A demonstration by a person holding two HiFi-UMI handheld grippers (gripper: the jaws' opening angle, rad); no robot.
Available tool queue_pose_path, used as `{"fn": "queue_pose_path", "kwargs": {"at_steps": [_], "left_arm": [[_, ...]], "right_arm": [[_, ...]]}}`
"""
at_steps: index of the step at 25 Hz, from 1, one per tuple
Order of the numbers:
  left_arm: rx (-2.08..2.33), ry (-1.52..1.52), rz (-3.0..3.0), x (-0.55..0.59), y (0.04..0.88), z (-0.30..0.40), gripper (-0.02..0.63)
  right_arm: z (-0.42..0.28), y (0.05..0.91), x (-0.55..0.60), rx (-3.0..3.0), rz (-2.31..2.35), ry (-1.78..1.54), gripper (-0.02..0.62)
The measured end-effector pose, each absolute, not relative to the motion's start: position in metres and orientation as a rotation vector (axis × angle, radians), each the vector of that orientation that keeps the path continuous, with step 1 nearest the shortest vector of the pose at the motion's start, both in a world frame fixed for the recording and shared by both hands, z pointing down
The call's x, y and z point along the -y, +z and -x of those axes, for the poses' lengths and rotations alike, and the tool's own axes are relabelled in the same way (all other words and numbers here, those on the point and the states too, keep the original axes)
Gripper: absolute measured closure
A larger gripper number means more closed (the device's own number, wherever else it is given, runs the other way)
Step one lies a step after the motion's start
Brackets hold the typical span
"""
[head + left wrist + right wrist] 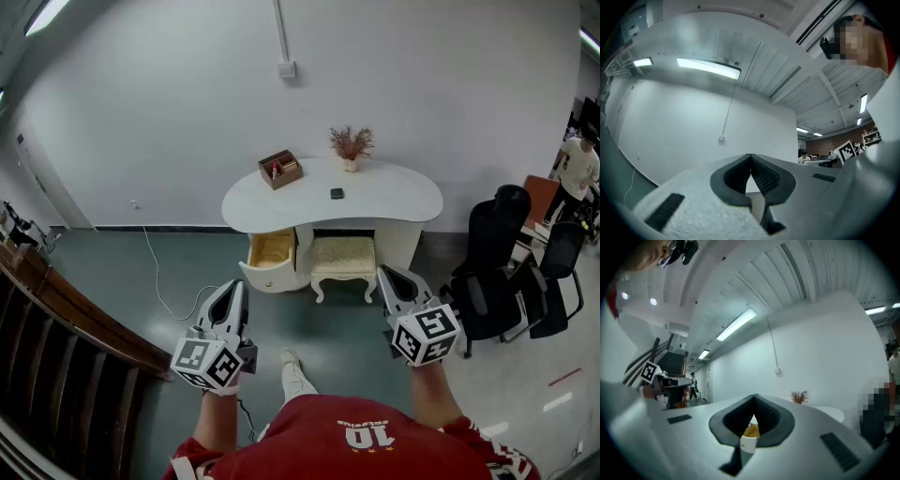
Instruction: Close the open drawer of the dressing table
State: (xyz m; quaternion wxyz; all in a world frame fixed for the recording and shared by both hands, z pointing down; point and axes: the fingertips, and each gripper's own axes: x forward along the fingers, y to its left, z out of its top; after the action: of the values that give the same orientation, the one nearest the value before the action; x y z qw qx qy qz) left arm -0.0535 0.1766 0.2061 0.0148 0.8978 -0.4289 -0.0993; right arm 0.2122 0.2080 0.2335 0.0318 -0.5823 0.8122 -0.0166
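I'm standing back from the dressing table (394,199), both grippers out in front. Left gripper (232,291): fingers pressed together, nothing between them. Right gripper (391,277): tips meeting too, empty. The drawer (273,251) hangs open under the counter's left end as I look, just beside the stool (343,256), well apart from both grippers.

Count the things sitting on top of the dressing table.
3: a wooden box on the left, a potted dried plant at the back middle, a small dark object near the front middle. Nothing seems hidden.
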Motion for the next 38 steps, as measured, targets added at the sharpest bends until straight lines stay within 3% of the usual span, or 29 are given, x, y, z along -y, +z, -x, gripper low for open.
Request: {"fn": "queue_pose_path", "kwargs": {"at_steps": [22,34,38], "left_arm": [[1.350,-0.152,-2.897,-0.188,0.225,0.032,0.603],[1.415,-0.104,-2.749,-0.133,0.241,0.057,0.603],[1.514,0.048,-2.826,-0.100,0.250,0.061,0.603]], "right_arm": [[-0.217,0.235,-0.219,-2.445,1.740,-0.041,0.603],[-0.212,0.214,-0.148,-2.428,1.637,-0.177,0.603],[-0.207,0.213,-0.107,-2.403,1.639,-0.192,0.603]]}}
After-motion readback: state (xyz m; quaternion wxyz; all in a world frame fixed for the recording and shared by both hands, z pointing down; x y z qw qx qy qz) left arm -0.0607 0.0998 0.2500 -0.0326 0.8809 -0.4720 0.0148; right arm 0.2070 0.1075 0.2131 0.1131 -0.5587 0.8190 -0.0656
